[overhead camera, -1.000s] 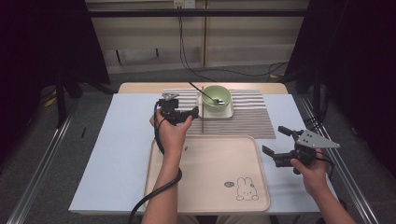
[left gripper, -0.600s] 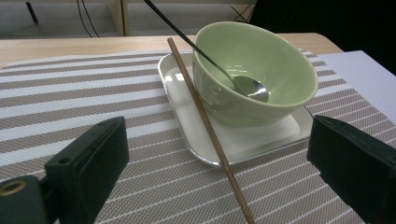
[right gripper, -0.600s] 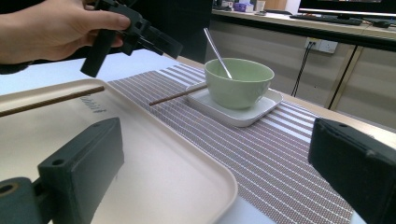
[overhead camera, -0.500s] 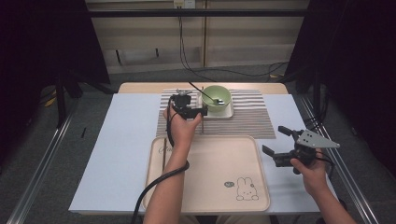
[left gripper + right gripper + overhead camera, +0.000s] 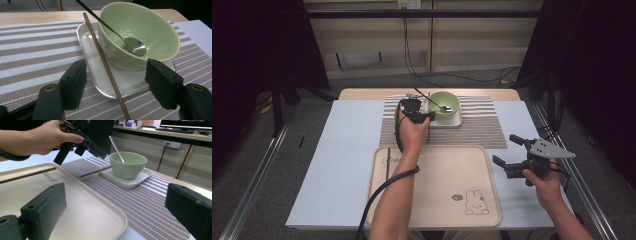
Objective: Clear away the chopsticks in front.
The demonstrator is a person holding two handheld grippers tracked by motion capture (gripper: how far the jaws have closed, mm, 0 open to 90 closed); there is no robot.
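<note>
A pale green bowl (image 5: 445, 103) with a metal spoon (image 5: 133, 46) in it stands on a white square dish (image 5: 107, 75), on a striped placemat (image 5: 482, 130). One brown chopstick (image 5: 105, 65) leans on the dish's near rim, its lower end on the mat. My left gripper (image 5: 416, 116) hovers open just left of the dish; in the left gripper view (image 5: 117, 72) that chopstick runs between its spread jaws, untouched. A second chopstick (image 5: 388, 162) lies on the beige tray (image 5: 437, 175). To the right of the tray, my right gripper (image 5: 506, 149) is held open and empty.
The tray, with a rabbit picture (image 5: 474, 202) at its near right, sits in front of the placemat on a light blue table cover (image 5: 337, 165). Metal rails run along both table sides. A cable trails from the left gripper along the forearm.
My left gripper has moved right and a little forward, from the placemat's left part to right beside the dish and bowl. The right gripper has stayed put.
</note>
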